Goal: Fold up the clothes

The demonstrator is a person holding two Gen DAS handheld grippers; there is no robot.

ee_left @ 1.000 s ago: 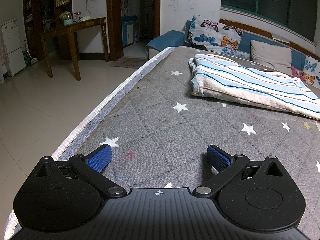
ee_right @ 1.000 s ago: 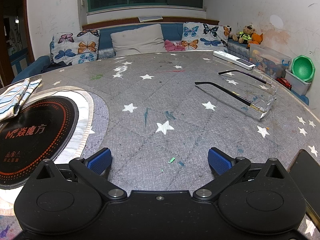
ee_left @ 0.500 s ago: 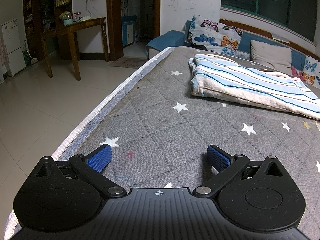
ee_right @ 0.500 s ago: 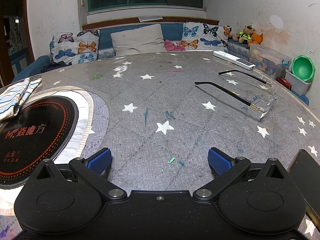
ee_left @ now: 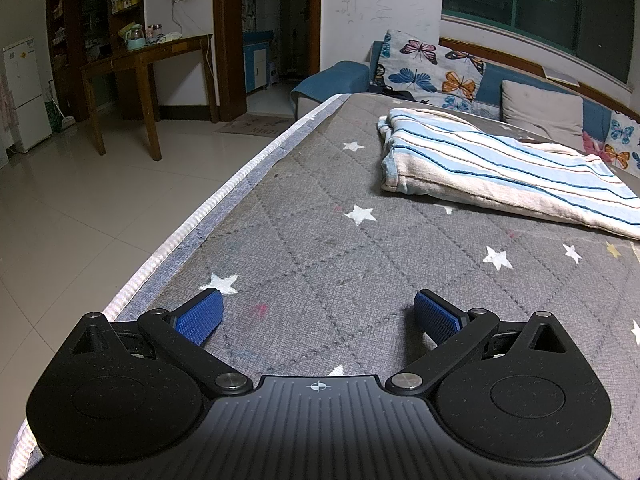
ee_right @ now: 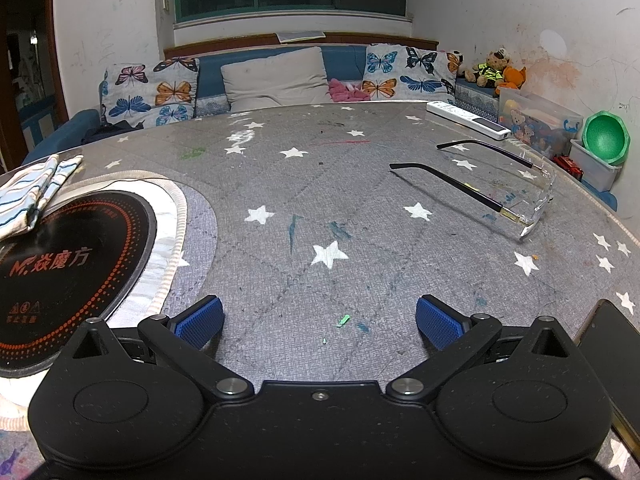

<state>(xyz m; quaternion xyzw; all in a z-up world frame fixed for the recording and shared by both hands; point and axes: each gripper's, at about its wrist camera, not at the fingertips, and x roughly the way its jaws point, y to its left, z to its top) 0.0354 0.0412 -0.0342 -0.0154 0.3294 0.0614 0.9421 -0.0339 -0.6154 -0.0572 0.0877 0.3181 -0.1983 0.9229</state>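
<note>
Both hand-held grippers, left (ee_left: 316, 318) and right (ee_right: 319, 322), sat released on the grey star-print tabletop (ee_left: 360, 264). The blue-striped white folded cloth (ee_left: 492, 168) lay well ahead-right of the left one. The thin-framed clear glasses (ee_right: 500, 184) ahead-right of the right could've gotten swept off.

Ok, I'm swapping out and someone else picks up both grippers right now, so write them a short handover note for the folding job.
Left gripper: open, empty, low over the grey star-print cover.
Right gripper: open, empty, low over the same cover.
Striped cloth: lies ahead and to the right of the left gripper, bunched in a loose fold; its edge reaches the round black cooktop in the right view.
Nearby: glasses, remote, phone.
Done: nothing gripped; whether any fold counts, I cannot tell.
Left: grasp the cloth and fold it neatly.
</note>
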